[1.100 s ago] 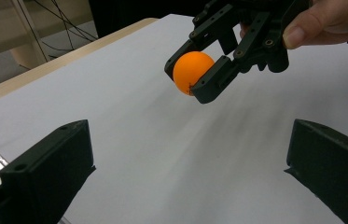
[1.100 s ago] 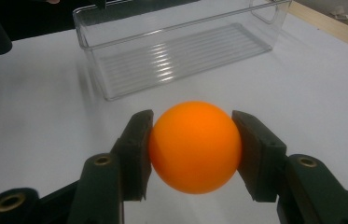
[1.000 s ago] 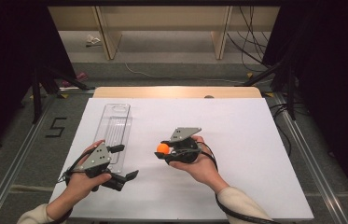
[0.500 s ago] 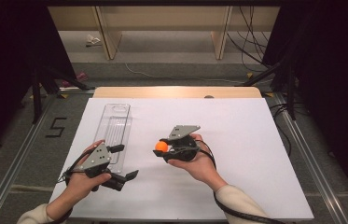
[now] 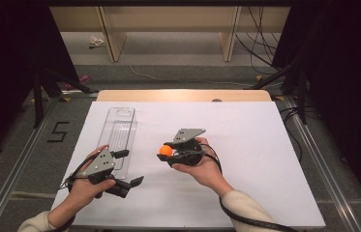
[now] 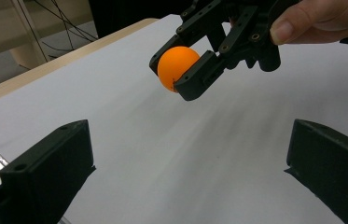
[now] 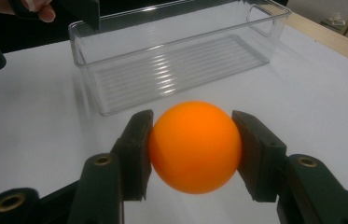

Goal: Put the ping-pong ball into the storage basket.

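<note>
Nothing has shifted since the earlier frame: both hands sit where they were. R gripper (image 5: 170, 151) stays clamped on the orange ball (image 5: 165, 150), held above the white table (image 5: 246, 145). Clear tray (image 5: 119, 135) lies just left of the ball, long axis running away from the person. L gripper (image 5: 130, 167) has jaws apart, empty, at the tray's near end.

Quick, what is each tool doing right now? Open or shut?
Left tool: open, holding nothing, beside the clear tray.
Right tool: shut on the orange ball, up off the table.
</note>
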